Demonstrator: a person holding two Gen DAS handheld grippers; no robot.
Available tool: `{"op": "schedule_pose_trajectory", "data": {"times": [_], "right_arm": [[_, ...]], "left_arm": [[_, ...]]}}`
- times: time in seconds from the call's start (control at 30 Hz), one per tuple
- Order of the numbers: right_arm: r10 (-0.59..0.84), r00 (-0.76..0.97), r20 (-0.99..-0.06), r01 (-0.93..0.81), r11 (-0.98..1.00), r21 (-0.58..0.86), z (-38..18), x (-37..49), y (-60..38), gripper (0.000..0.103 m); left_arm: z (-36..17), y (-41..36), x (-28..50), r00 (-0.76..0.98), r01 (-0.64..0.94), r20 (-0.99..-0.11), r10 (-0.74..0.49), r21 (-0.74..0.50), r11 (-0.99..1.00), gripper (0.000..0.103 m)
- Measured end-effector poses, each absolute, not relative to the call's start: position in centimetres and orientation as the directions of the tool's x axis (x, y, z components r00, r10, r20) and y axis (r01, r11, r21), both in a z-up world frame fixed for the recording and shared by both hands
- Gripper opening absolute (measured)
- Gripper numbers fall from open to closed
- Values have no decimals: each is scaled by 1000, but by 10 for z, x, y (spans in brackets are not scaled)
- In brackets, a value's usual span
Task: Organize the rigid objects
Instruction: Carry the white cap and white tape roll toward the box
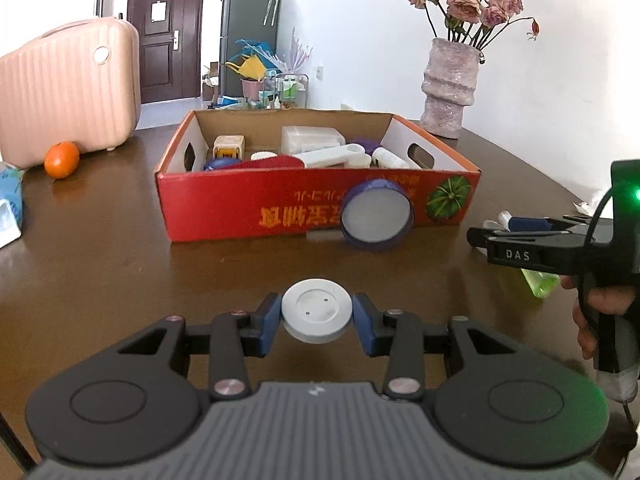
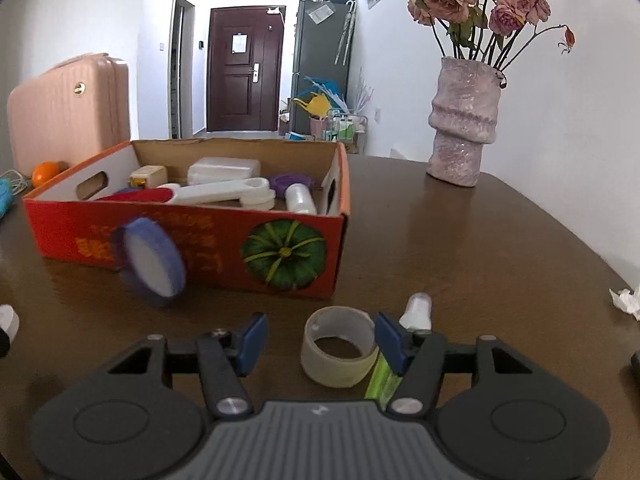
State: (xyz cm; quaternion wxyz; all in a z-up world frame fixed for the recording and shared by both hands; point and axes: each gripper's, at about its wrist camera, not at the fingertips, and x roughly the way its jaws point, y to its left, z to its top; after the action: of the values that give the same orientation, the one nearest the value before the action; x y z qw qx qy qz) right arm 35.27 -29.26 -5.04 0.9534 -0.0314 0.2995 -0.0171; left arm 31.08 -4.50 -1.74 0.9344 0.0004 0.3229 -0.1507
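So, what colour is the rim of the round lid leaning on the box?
Purple-blue; the round lid shows best in the left wrist view.

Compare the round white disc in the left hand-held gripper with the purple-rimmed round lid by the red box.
The white disc is plain grey-white all over; the purple-rimmed lid has a purple rim around a white face. The disc lies flat, clamped between the left hand-held gripper pads; the lid is tilted on edge in front of the red box, ungripped. The lid looks larger. Both are round and rigid.

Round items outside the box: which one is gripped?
The white disc, clamped by the left gripper. The purple lid and tape roll are free.
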Motion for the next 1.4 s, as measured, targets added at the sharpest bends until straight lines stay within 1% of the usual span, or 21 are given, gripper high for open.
{"op": "schedule_pose_trajectory", "data": {"times": [0.07,0.1,0.2,0.23,0.27,0.43,0.53,0.73,0.83,0.93,1.03,1.13,1.23,1.33,1.4], "right_arm": [[-58,817,-573,16,997,-78,-53,360,-297,58],[-58,814,-578,14,997,-80,-55,363,-299,54],[-67,806,-588,17,996,-90,-59,369,-305,54],[-64,799,-597,13,996,-89,-61,372,-306,47],[-52,791,-610,8,997,-75,-63,374,-309,45],[-25,793,-608,-3,999,-44,-62,374,-311,45],[-13,808,-589,-14,999,-43,-56,363,-307,45],[78,841,-536,-103,995,-16,-27,318,-292,45],[102,852,-513,-132,991,-22,-15,300,-288,45],[118,862,-493,-145,989,-16,-3,285,-289,45],[139,866,-481,-164,986,-10,6,279,-291,45],[180,863,-473,-197,980,14,18,286,-293,45],[208,862,-463,-227,974,16,32,309,-292,45],[213,859,-466,-245,969,-7,39,346,-286,45],[230,838,-496,-261,965,6,37,379,-283,45]], "left_arm": [[-18,-47,318,746,287,-601,-286,-97,953,40],[-19,-48,322,746,288,-602,-287,-98,953,40],[-21,-52,330,742,294,-603,-293,-100,951,40],[-23,-53,333,740,296,-604,-294,-100,950,40],[-24,-55,334,738,299,-607,-296,-100,949,40],[-25,-59,336,733,300,-612,-295,-98,949,40],[-20,-61,329,738,298,-608,-293,-96,950,40],[-1,-64,307,756,320,-575,-312,-91,943,40],[7,-68,298,766,323,-563,-310,-80,943,40],[17,-72,290,771,345,-544,-332,-83,935,40],[27,-81,294,773,388,-522,-360,-61,920,40],[37,-90,320,761,406,-532,-371,-56,912,40],[49,-97,362,730,437,-539,-420,-105,893,40],[53,-104,417,699,424,-575,-424,-144,894,40],[48,-108,457,671,409,-612,-419,-167,897,40]]}}
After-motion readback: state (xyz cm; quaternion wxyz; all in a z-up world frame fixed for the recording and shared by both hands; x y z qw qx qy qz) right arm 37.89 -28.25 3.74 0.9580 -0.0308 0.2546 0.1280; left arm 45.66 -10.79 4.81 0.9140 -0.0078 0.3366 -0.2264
